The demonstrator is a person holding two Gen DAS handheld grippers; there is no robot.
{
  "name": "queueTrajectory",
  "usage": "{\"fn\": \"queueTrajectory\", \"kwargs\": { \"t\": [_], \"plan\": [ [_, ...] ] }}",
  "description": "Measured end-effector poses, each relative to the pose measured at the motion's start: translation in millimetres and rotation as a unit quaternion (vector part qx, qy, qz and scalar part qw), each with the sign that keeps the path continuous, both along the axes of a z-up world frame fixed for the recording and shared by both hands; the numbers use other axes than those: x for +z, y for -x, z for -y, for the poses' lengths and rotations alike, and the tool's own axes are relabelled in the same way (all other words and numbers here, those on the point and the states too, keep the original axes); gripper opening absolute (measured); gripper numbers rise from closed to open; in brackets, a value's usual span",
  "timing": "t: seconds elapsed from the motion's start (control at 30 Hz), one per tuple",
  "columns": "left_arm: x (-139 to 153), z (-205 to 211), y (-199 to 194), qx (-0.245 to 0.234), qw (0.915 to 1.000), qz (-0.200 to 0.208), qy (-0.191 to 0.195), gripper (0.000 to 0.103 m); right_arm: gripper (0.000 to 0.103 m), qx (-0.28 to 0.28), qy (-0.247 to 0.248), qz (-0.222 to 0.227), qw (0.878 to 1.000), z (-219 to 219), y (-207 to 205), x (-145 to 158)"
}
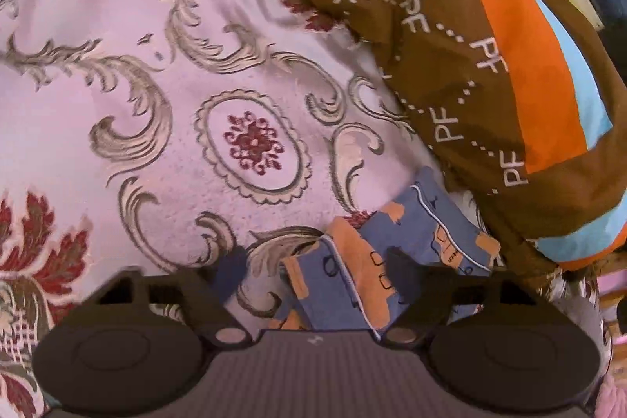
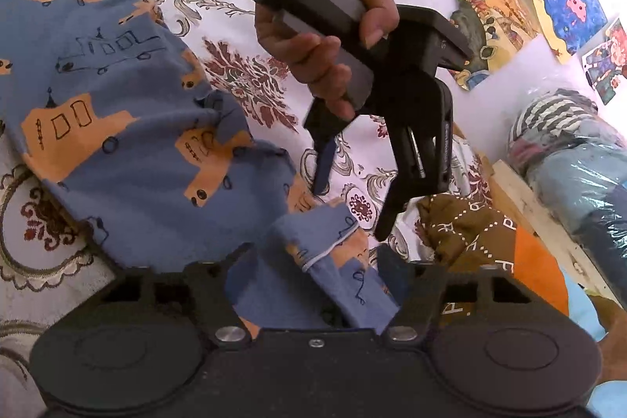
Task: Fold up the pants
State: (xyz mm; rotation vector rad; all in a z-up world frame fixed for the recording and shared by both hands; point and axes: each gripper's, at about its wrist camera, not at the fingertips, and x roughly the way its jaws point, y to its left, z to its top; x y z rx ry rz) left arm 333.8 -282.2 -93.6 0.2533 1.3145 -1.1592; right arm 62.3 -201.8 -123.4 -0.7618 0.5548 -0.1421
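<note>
Pants (image 2: 117, 112): soft, light jersey, will sag and bunch. Both cuffs sit between half-open jaws, left gripper (image 1: 313, 269) and right gripper (image 2: 313, 273); take the hems.

Pants (image 2: 117, 128) run off the right wrist view's top and left edges. Their hem (image 1: 352, 285) disappears behind the left gripper (image 1: 317, 271) body. Brown garment (image 1: 450, 65) cut off at right. Right gripper (image 2: 313, 281) fingertips buried in cloth; grip unclear.
</note>
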Motion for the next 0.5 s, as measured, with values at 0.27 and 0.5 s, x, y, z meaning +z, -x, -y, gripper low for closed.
{"fn": "queueTrajectory", "kwargs": {
  "t": [0.27,0.5],
  "plan": [
    [4.2,1.1,-1.3,-0.003,0.9999,-0.006,0.01,0.019,0.007,-0.005,-0.009,0.006,1.0,0.0,-0.3,1.5],
    [29.1,1.9,0.3,0.058,0.9965,-0.052,0.028,0.016,0.006,-0.07,-0.135,0.041,0.987,25.2,1.8,32.1]
  ]
}}
